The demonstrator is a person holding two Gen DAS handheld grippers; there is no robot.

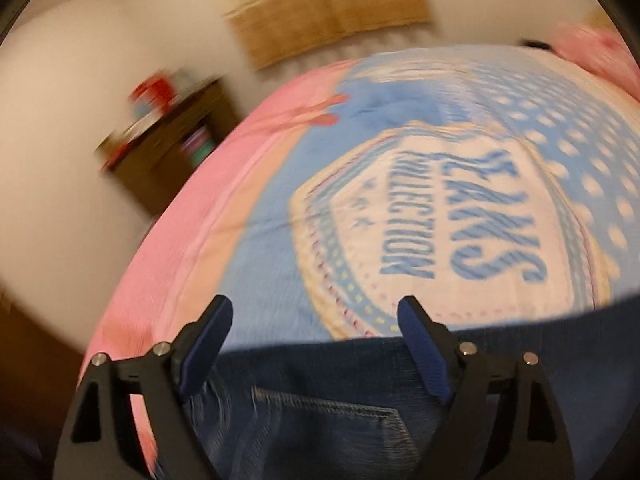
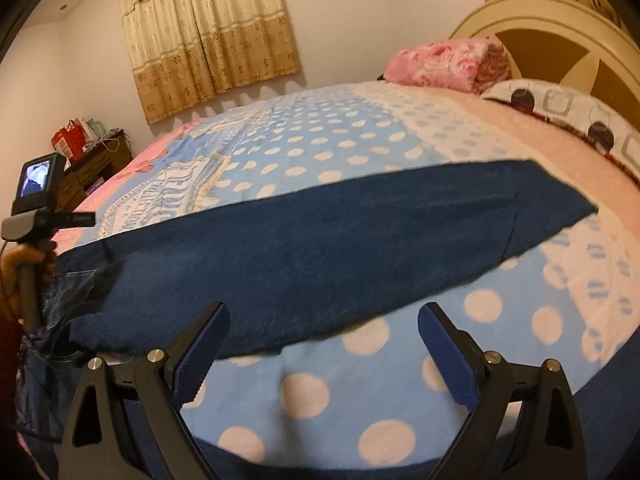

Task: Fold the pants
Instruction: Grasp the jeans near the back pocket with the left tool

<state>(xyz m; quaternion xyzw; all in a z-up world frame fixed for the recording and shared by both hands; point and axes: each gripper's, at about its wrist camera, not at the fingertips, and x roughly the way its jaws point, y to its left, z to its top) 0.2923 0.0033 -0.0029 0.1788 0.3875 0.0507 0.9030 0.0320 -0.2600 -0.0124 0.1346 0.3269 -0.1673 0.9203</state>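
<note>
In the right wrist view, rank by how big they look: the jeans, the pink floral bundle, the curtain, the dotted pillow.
1. jeans, by far the largest.
2. curtain.
3 and 4. pink floral bundle and dotted pillow look alike; the frame edge cuts off the pillow, so I won't rank them.

A wide bed fills the room ahead of both claws, spread with a blue polka-dot bedspread [image 2: 344,148] that bears a large pale printed badge with lettering and runs into a pink border [image 1: 192,240] on the far left side. Up and to the right of the right claw stands a cream, arched headboard [image 2: 560,36], with a patterned pillow [image 2: 568,112] lying along it and a folded pink floral blanket [image 2: 436,64] beside that. Beyond the bed, gold patterned curtains [image 2: 208,36] hang against a plain white wall [image 2: 360,12]. In the far left corner a dark wooden dresser [image 2: 96,164] carries red bags and clutter. The light is warm and dim.
</note>
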